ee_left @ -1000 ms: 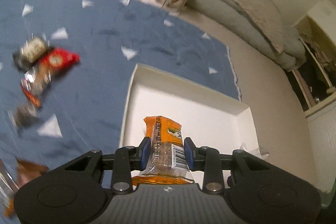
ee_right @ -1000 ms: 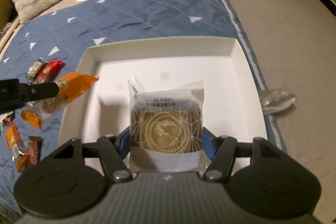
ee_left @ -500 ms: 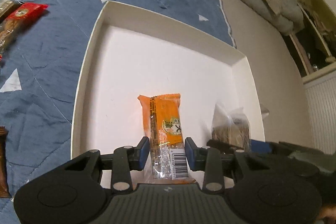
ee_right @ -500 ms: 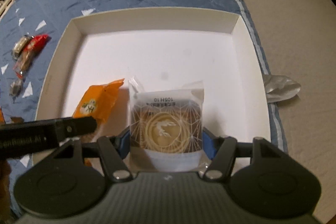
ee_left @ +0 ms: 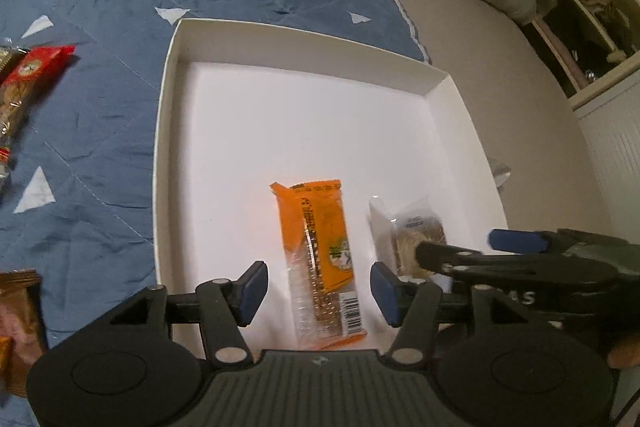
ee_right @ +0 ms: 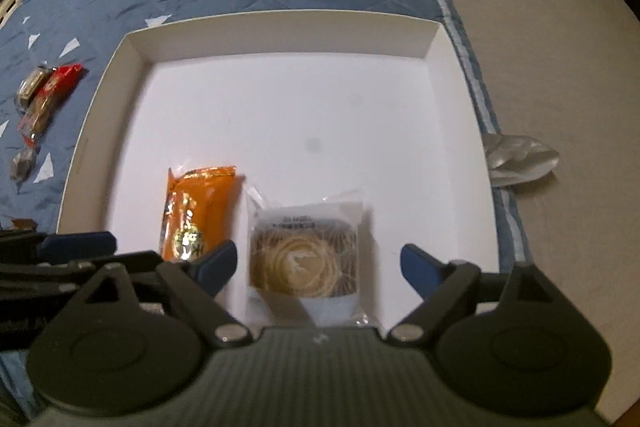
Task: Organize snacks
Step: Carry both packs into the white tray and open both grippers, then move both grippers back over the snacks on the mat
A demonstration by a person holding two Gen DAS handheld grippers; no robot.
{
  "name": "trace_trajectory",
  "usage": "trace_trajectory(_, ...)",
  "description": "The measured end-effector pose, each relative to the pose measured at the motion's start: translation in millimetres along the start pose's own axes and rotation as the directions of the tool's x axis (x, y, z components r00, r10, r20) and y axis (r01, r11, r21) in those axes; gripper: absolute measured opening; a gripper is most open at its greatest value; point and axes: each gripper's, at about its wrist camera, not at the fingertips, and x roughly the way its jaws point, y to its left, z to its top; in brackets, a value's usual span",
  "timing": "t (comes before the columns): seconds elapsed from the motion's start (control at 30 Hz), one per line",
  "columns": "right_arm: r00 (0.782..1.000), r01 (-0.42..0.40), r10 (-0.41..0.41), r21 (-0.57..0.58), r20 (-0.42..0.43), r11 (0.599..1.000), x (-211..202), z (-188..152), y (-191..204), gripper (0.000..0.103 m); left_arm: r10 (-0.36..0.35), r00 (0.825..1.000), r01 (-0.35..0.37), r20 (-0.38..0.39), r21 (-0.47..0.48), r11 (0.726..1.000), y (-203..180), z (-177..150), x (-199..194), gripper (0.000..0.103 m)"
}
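Hovering low over the near end of the white box (ee_right: 276,27), both grippers stand with jaws spread wide and nothing held. The orange packet (ee_left: 320,255) lies flat on the box floor between the fingers of the left gripper (ee_left: 319,294), clear of both pads. The clear-wrapped pastry (ee_right: 304,255) lies likewise between the fingers of the right gripper (ee_right: 318,265), just right of the packet.

Risks noted: the two grippers sit very close — the right one's inner finger overlaps the packet's near corner in its own view, so a careless pull-back could snag or drag it. Either pad could also catch a crinkled wrapper edge and flip a snack. More snacks (ee_right: 44,95) wait on the blue quilt (ee_left: 100,67), well off to the left gripper's left; reaching there could clip the box wall and shift it.
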Motion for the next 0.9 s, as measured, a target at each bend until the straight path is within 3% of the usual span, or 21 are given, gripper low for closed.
trace_trajectory(0.1, 1.000, -0.005, 0.004, 0.014, 0.007, 1.000, -6, -6, -3, 0.092, 0.009, 1.000, -0.009, 0.000, 0.018, 1.000, 1, -2, -4, 0.072)
trace_trajectory(0.33, 0.999, -0.035, 0.034, 0.039, 0.039, 0.999, -22, -20, -11, 0.097, 0.017, 1.000, -0.017, -0.005, 0.049, 0.999, -1, -6, -12, 0.084)
trace_trajectory(0.5, 0.996, -0.066, 0.062, 0.057, 0.071, 0.996, -34, -32, -14, 0.102, 0.024, 1.000, -0.024, 0.001, 0.082, 0.996, -2, -11, -19, 0.103)
trace_trajectory(0.9, 0.993, -0.054, 0.045, 0.081, 0.105, 0.995, -50, -48, -17, 0.103, 0.077, 0.996, -0.082, 0.047, 0.108, 0.991, 16, -17, -40, 0.103)
